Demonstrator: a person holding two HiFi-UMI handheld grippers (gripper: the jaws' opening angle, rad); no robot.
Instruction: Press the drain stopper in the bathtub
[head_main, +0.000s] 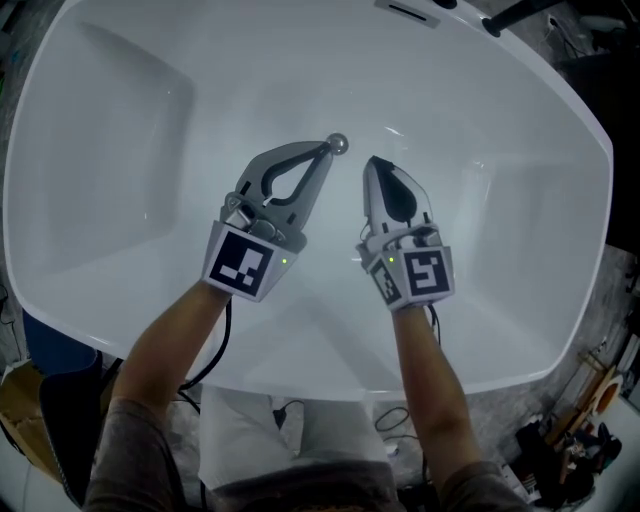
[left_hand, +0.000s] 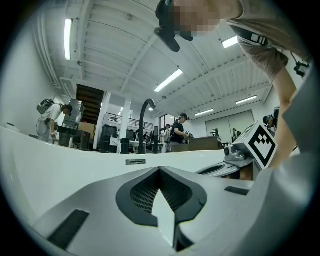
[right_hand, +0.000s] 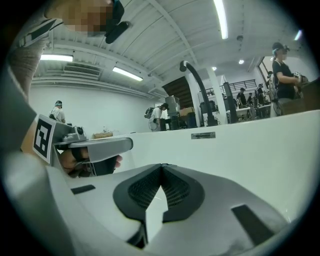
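Inspection of left gripper (head_main: 325, 150): clenched on nothing, tip apparently set against drain stopper (head_main: 338, 144) directly ahead on bathtub (head_main: 130, 160) floor, presumably to push with one solid point. Likewise clenched and holding nothing: right gripper (head_main: 373, 163), idle alongside, just short of drain stopper.

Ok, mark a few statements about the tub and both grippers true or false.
1. The left gripper and the right gripper are both over the tub. True.
2. The left gripper holds a sponge. False: its jaws are together on nothing.
3. The left gripper's tip is right at the stopper. True.
4. The right gripper is wide open. False: it is shut and holds nothing.
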